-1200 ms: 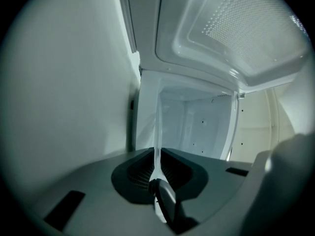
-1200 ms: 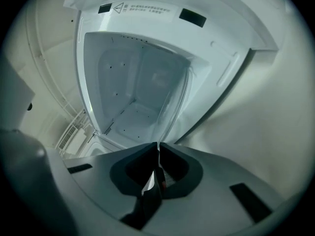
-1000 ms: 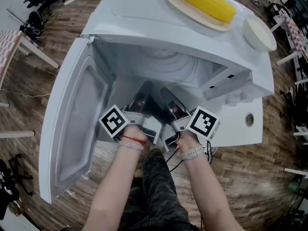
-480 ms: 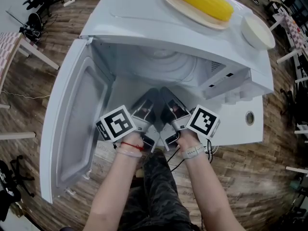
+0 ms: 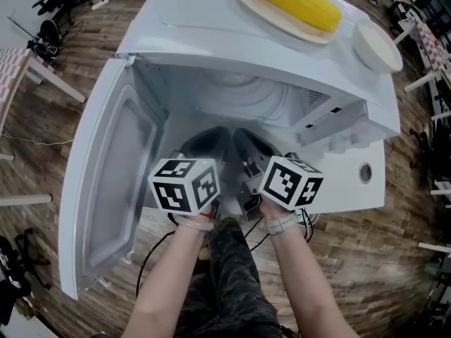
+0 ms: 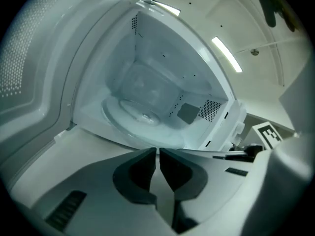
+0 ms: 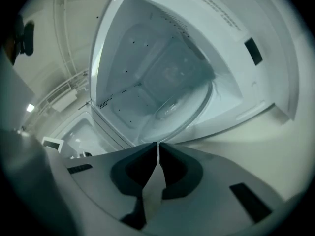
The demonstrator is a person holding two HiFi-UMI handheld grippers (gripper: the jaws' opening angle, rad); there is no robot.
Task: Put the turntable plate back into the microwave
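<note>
The clear glass turntable plate (image 6: 142,114) lies on the floor of the open white microwave's (image 5: 211,27) cavity. In the right gripper view the plate (image 7: 182,95) looks larger, and its near rim runs down close to my jaw tips. My left gripper (image 6: 157,151) is shut and points into the opening at the front sill. Beside it my right gripper (image 7: 157,146) is shut too. I see nothing between either pair of jaws. In the head view both grippers sit side by side at the cavity mouth, left (image 5: 204,146) and right (image 5: 246,150), and the plate is hidden.
The microwave door (image 5: 113,182) hangs wide open at the left. On the microwave's top rest a corn cob (image 5: 292,2) on an oval dish (image 5: 278,20) and a white bowl (image 5: 377,48). The control panel (image 5: 352,174) is to the right. Wooden floor and table legs surround it.
Both grippers have drawn back out of the cavity toward the person and tipped, so their marker cubes now face the head camera. The microwave and door have not moved.
</note>
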